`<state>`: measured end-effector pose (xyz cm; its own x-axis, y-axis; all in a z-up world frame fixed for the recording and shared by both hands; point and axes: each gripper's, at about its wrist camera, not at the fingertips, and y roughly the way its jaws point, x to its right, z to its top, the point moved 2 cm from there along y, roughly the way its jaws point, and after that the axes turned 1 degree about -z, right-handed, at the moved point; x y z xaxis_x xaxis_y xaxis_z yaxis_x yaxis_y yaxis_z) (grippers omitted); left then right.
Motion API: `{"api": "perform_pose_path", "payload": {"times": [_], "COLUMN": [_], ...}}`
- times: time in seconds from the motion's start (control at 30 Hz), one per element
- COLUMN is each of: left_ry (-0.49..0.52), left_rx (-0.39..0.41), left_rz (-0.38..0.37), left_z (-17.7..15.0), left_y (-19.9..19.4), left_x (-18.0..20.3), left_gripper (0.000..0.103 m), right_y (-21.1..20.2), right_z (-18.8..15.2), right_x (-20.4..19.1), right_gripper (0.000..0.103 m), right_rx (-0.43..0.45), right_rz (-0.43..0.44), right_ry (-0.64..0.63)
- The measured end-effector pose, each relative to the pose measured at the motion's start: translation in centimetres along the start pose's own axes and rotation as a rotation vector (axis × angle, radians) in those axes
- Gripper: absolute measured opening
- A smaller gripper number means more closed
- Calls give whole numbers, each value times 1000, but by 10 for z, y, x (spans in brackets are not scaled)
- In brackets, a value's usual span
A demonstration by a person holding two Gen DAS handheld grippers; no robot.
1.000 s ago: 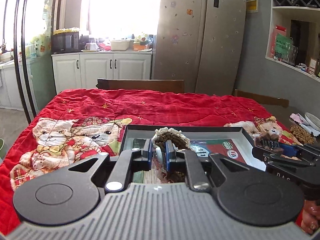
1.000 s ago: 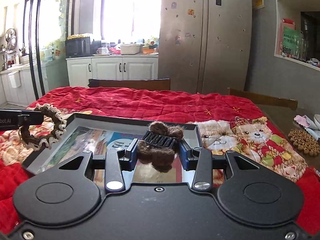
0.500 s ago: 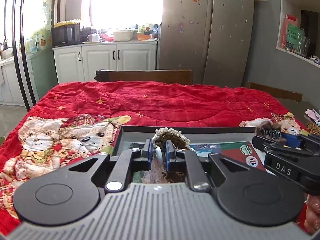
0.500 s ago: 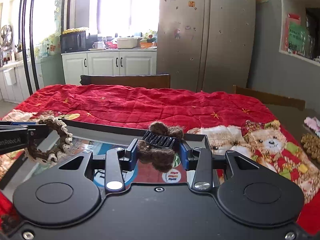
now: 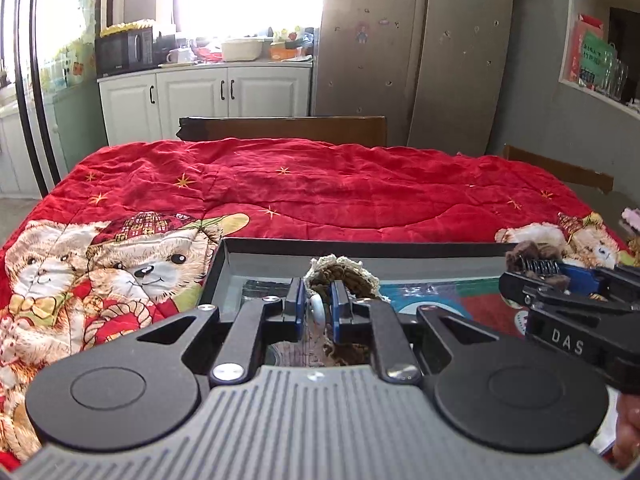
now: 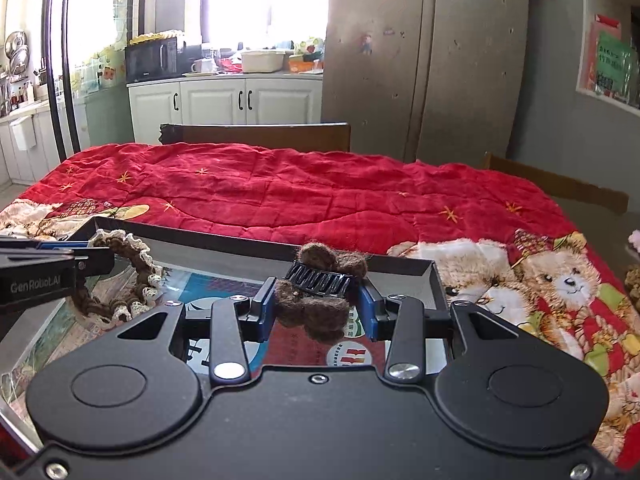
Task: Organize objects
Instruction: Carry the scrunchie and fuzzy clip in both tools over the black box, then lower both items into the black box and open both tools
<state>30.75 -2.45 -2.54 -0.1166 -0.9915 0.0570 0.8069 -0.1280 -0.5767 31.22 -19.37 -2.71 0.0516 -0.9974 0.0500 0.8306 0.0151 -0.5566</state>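
Over a black tray (image 6: 434, 280) on the red bear-print quilt (image 6: 320, 196) covering the surface, the left hand-held gripper (image 5: 317, 307) is clamped on a lace-edged brown scrunchie (image 5: 340, 276), while the right hand-held gripper (image 6: 316, 304) pinches a furry brown hair claw (image 6: 320, 292). Both items hang above the tray floor, apparently poised for sorting into it.

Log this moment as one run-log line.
left gripper: shut on scrunchie | right gripper: shut on furry hair claw | both held above black tray | quilt beneath
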Motion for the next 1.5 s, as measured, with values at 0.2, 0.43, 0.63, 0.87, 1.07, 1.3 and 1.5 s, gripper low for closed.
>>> {"api": "perform_pose_path", "payload": {"times": [0.2,0.43,0.63,0.87,1.07,1.3,1.5], "left_ry": [15,26,27,41,36,40,41], "left_rx": [-16,-33,-48,-60,-76,-82,-88], "left_rz": [15,20,24,22,22,24,24], "left_z": [-2,-5,-6,-8,-9,-10,-11], "left_y": [7,12,15,16,20,21,21], "left_x": [-1,-1,-1,2,1,1,0], "left_gripper": [16,16,17,17,18,18,21], "right_y": [11,19,23,29,32,34,35], "right_z": [-1,-1,-3,-5,-6,-7,-7], "right_x": [3,-2,-5,-8,-11,-11,-11], "right_gripper": [39,39,40,40,40,41,42], "right_rx": [-26,-60,-83,-113,-140,-153,-157], "right_rz": [14,23,24,30,33,31,32], "right_ry": [11,-10,-25,-43,-63,-68,-68]}}
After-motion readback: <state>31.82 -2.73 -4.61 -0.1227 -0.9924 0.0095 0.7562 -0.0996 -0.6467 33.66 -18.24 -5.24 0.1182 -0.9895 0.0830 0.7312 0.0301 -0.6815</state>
